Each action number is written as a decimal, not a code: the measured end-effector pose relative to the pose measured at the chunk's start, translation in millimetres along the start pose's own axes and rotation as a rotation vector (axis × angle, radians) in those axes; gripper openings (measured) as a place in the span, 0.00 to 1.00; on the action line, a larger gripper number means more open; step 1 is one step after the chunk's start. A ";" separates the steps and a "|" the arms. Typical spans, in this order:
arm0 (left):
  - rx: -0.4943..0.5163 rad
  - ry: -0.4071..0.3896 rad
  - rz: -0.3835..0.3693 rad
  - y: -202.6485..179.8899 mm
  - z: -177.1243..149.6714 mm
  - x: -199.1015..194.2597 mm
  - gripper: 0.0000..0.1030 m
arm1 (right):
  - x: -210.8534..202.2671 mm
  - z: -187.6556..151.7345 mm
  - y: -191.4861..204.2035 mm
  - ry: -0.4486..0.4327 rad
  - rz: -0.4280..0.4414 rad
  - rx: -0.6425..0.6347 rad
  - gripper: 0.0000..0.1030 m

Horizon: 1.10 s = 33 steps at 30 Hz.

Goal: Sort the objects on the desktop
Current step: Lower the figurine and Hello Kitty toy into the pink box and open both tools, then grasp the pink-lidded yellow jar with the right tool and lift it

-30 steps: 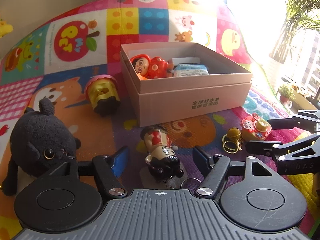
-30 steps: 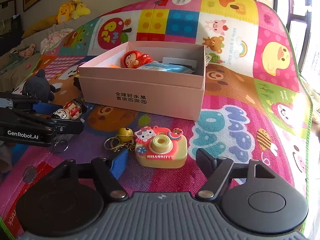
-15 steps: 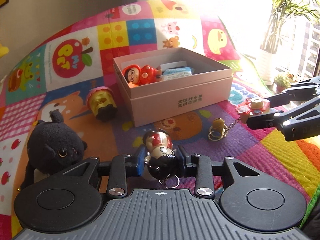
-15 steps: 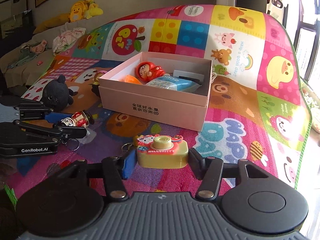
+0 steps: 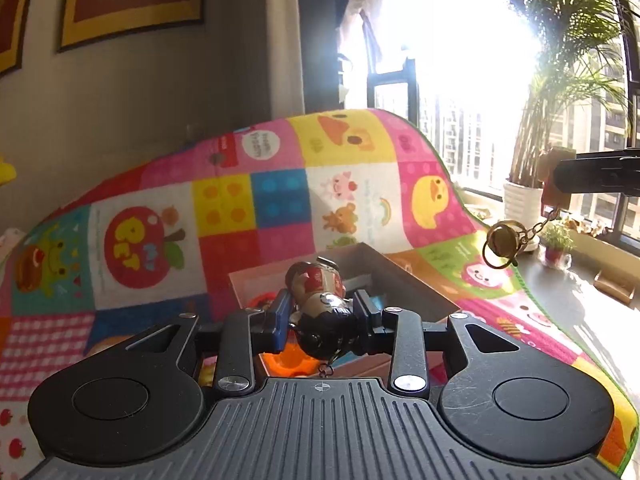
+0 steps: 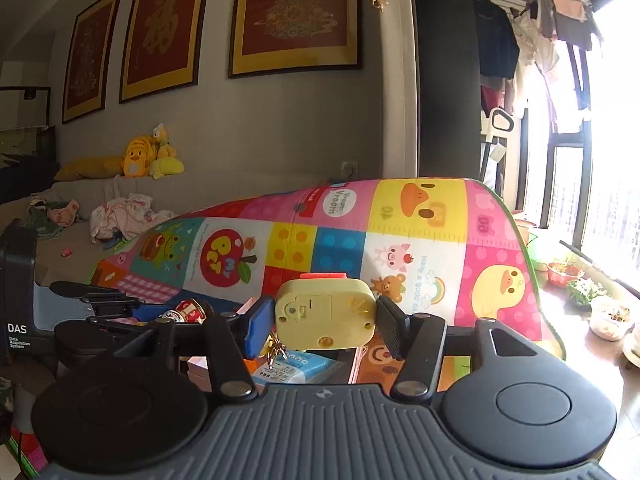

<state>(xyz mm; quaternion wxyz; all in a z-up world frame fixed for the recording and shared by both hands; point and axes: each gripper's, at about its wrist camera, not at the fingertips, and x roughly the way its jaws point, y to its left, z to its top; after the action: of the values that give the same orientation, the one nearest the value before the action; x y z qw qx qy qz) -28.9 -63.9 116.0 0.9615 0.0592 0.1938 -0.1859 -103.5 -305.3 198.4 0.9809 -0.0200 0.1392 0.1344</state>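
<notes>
Holding both toys above the pink box (image 5: pixel 416 284), the left tongs (image 5: pixel 322 316) clamp a doll keychain (image 5: pixel 320 304) and the right tongs (image 6: pixel 326 322) pinch a yellow toy camera (image 6: pixel 326 314). Its dangling bell chain (image 5: pixel 502 242) could snag the box's far-right rim.

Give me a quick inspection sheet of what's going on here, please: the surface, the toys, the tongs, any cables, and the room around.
Surface: colourful play mat.
Job's things: pink box, partly hidden, already holding items; figurine keychain; yellow toy camera with bell dangling on its chain.
Clutter: blue packet inside the box.
Tongs: left tongs shut on the figurine; right tongs shut on the camera.
Cables: nothing seen.
Surroundings: framed pictures, plush toys, potted palm, bright window.
</notes>
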 end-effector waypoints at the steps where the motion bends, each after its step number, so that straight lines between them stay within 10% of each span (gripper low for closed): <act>1: -0.007 0.011 -0.007 1.9 2.1 12.0 0.36 | 2.1 1.5 -2.0 -0.002 -0.004 0.004 0.54; 10: -0.072 0.089 0.001 15.5 -6.3 84.1 0.49 | 34.3 -10.1 -8.6 0.075 -0.036 0.023 0.54; 17: -0.082 0.068 -0.033 7.7 -38.2 30.1 0.82 | 77.3 -9.8 -12.5 0.124 -0.016 0.057 0.54; 33: -0.132 0.125 0.046 28.4 -100.3 -22.7 0.93 | 143.5 -28.6 -3.4 0.255 -0.042 0.126 0.73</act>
<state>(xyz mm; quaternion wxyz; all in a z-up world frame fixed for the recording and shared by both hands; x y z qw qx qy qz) -72.7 -11.3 34.0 0.9533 0.0118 0.2640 -0.1465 22.5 -273.7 131.1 0.9572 0.0216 0.2703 0.1011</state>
